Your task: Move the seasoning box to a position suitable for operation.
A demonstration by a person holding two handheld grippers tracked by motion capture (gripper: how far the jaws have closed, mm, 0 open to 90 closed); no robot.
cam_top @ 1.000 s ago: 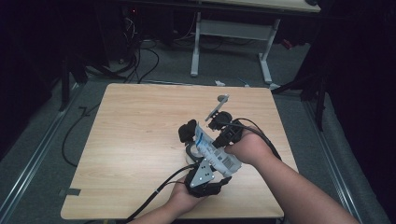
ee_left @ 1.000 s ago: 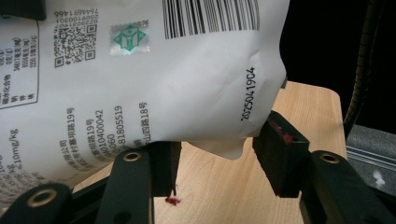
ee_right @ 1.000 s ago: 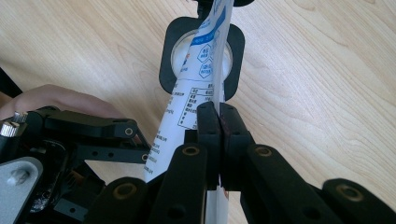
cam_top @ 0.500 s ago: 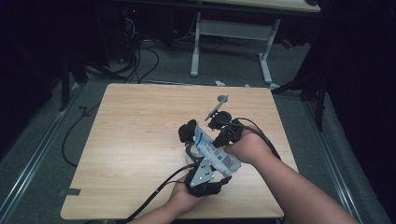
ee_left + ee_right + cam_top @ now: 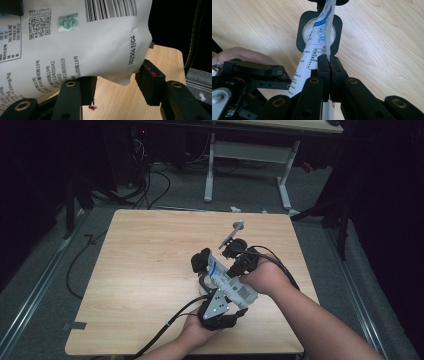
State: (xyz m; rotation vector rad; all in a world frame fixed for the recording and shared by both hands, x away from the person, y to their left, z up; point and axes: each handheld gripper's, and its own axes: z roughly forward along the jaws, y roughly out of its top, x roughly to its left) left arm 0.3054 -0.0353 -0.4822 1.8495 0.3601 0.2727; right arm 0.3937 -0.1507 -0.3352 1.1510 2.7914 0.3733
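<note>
Room: dark all around, with a grey floor (image 5: 45,270), loose cables, and the white legs of another desk (image 5: 245,170) behind the table.
Table: a light wood table (image 5: 145,260) in the middle of the floor.
Bag: a white bag (image 5: 231,285) with blue marks, black print and a bar code. It is held up off the table, near the table's front right part, between the two claws.
Right claw: the right claw (image 5: 328,65) is pinched tight on the bag's thin edge. Its two black jaws press together with the bag between them.
Left claw: the left claw (image 5: 115,83) is at the bag's lower corner, closer to the table's front edge. Its jaws stand apart, one on each side of the corner. I cannot tell if they touch the bag.
Ring: a black ring with a white middle (image 5: 319,32) lies flat on the table, right behind the bag.
</note>
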